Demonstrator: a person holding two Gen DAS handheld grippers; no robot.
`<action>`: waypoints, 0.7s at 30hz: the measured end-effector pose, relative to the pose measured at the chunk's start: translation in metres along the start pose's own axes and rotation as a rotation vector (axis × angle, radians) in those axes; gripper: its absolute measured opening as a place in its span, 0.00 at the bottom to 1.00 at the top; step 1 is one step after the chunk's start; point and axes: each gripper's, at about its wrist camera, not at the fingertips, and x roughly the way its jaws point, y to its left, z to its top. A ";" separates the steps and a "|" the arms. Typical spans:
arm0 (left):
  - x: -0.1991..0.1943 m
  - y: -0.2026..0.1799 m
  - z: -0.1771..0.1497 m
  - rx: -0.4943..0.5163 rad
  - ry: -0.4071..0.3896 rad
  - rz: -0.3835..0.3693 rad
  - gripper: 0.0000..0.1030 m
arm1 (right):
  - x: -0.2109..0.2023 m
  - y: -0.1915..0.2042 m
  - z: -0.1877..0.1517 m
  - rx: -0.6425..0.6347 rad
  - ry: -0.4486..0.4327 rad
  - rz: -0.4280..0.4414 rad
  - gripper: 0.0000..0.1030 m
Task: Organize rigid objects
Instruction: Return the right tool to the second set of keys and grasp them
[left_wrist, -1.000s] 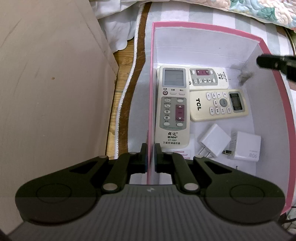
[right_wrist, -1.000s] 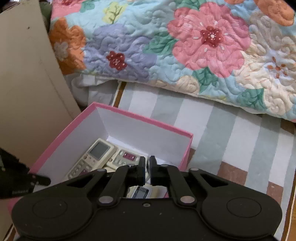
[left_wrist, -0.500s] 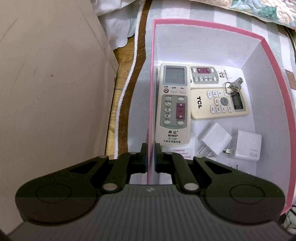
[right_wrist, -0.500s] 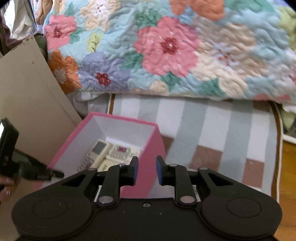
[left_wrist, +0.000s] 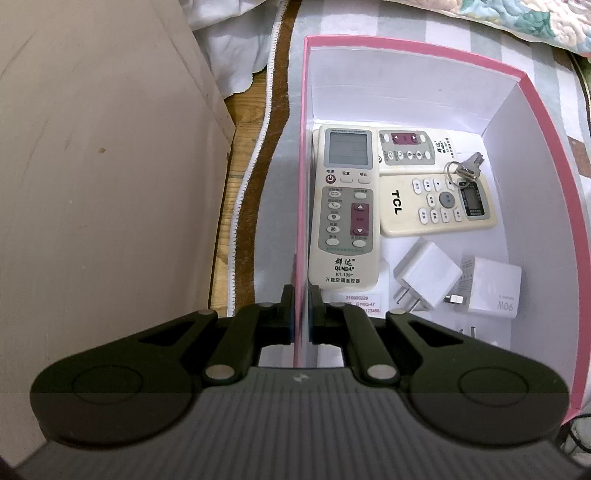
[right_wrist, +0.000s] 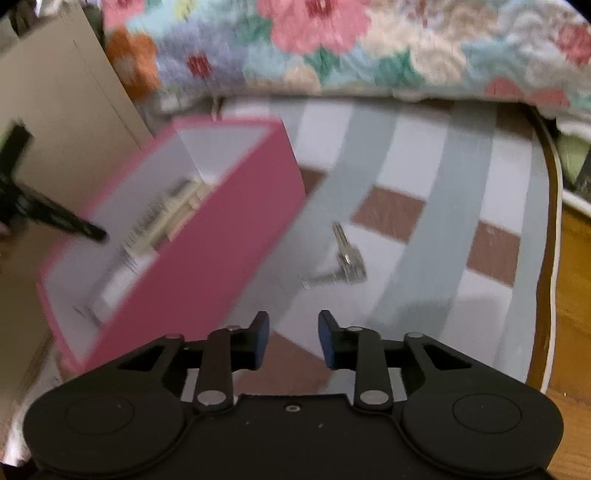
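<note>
Your left tongs (left_wrist: 302, 314) are clamped on the near part of the left wall of the pink box (left_wrist: 546, 155), one pad on each side of the thin wall. Inside the box, the QUNDA remote (left_wrist: 345, 206) lies lengthwise against that wall. Beside it sit a smaller remote with a maroon button strip (left_wrist: 410, 149) and, just nearer you, the TCL remote (left_wrist: 437, 205). A bunch of keys on a ring (left_wrist: 463, 170) rests on the TCL remote's far edge. Two white plug adapters lie in the near right part of the box: one with its prongs showing (left_wrist: 426, 277), the other marked 90W (left_wrist: 491, 284), just beside each other.

Your right tongs (right_wrist: 293, 341) are partly open with nothing between the pads; they have just been opening. They hang over the striped rug (right_wrist: 454, 177), to the right of the box (right_wrist: 207, 258). A pair of silver keys (right_wrist: 345, 260) lies on the rug ahead of them, apart from the box. This view is blurred. A floral quilt (right_wrist: 332, 44) lies along the rug's far edge.
</note>
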 end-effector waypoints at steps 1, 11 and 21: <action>0.000 0.000 0.000 0.007 0.002 -0.001 0.05 | 0.004 0.001 -0.003 -0.013 0.012 -0.010 0.36; 0.002 0.000 -0.001 0.009 0.014 -0.007 0.05 | 0.040 -0.012 0.008 -0.076 -0.132 -0.141 0.52; 0.003 0.000 -0.003 0.006 0.031 -0.006 0.05 | 0.078 -0.023 0.016 -0.053 -0.234 -0.161 0.65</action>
